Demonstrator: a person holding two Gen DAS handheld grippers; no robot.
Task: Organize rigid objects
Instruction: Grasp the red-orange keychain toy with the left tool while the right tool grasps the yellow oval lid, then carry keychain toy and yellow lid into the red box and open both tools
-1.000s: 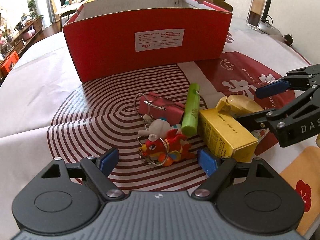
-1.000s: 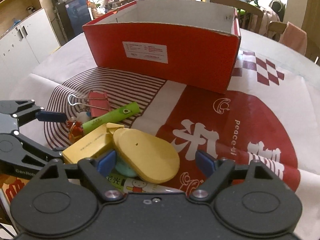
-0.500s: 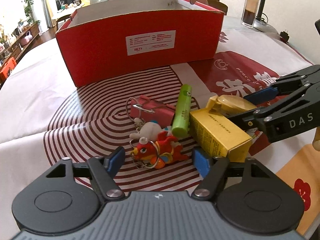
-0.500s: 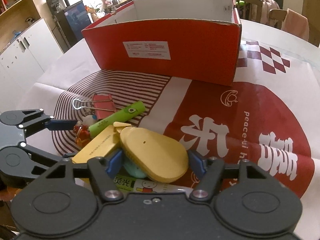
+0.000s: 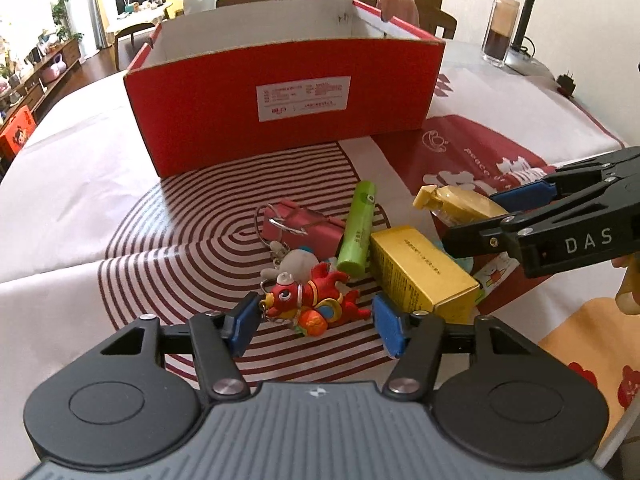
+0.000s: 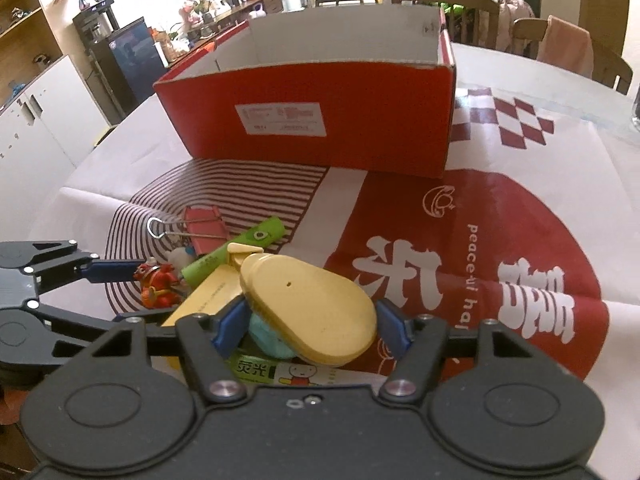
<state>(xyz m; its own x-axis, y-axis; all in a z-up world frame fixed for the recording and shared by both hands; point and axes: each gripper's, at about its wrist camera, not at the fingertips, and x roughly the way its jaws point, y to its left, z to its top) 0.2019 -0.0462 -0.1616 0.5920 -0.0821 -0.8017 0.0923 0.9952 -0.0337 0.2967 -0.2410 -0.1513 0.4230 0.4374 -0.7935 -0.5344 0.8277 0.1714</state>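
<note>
Tablecloth (image 5: 72,208) clutter, teal object (image 6: 268,336) half-hidden under yellow case (image 6: 312,308); both grippers' fingers apart.

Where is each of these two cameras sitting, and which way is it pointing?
Left wrist: rides on the left gripper, looking forward over the red dragon keychain to the red box; the right gripper enters from the right.
Right wrist: rides on the right gripper, facing the yellow oval case and the box; the left gripper shows at left.
Shared: box, green tube, yellow carton, pink binder clip.

Matt cardboard box (image 5: 280,92), glossy plastic dragon keychain (image 5: 316,300)
</note>
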